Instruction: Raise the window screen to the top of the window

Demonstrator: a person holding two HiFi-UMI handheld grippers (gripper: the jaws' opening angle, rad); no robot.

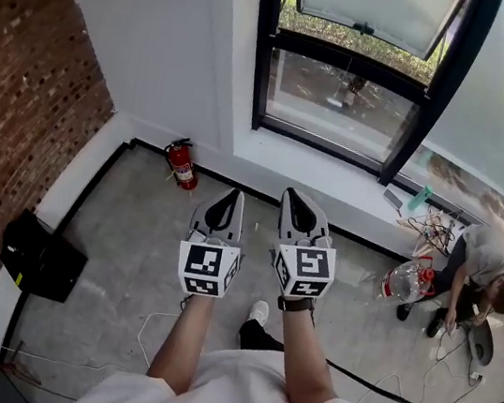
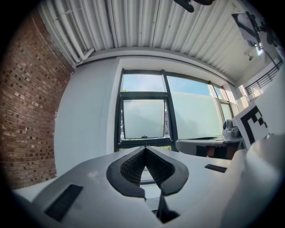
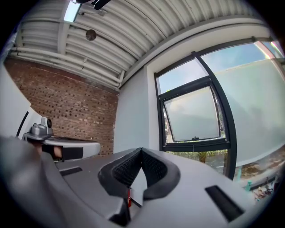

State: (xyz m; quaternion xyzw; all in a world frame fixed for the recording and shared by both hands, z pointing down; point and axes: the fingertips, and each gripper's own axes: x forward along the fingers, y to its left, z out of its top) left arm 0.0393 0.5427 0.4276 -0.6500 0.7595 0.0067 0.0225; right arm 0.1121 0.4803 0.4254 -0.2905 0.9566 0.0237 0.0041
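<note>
The screen (image 2: 143, 118), as we read it, is the pale frosted panel in the left bay of the window (image 2: 119, 111). It sits at mid height, with a strip of clear glass and sky above it and clear glass with greenery below. A small handle (image 2: 143, 136) sits at the middle of its lower edge. From the head view the panel seems to lean outward at the bottom, though we cannot be sure.

Both tools are well apart from it. The left gripper (image 2: 145, 151) is clenched with its ribbed pads meeting and nothing between them. The right gripper (image 3: 140, 151) is likewise closed and empty. They are held side by side, level and aimed at the window.

The step in hand looks like the approach. To do it well, we would close in over the sill (image 1: 332, 175), open one gripper only when near, and take the handle squarely at its middle. We would then lift straight up so the panel does not skew in its frame, with the other gripper free to steady an edge.

Farther out are a red extinguisher (image 1: 181, 164) by the wall, a brick wall (image 1: 20, 112) to the left, and a person (image 1: 487, 271) crouched among cables.

We can read no brand or writing. The extinguisher's label is too small, and the gripper cubes bear only square patterns.
</note>
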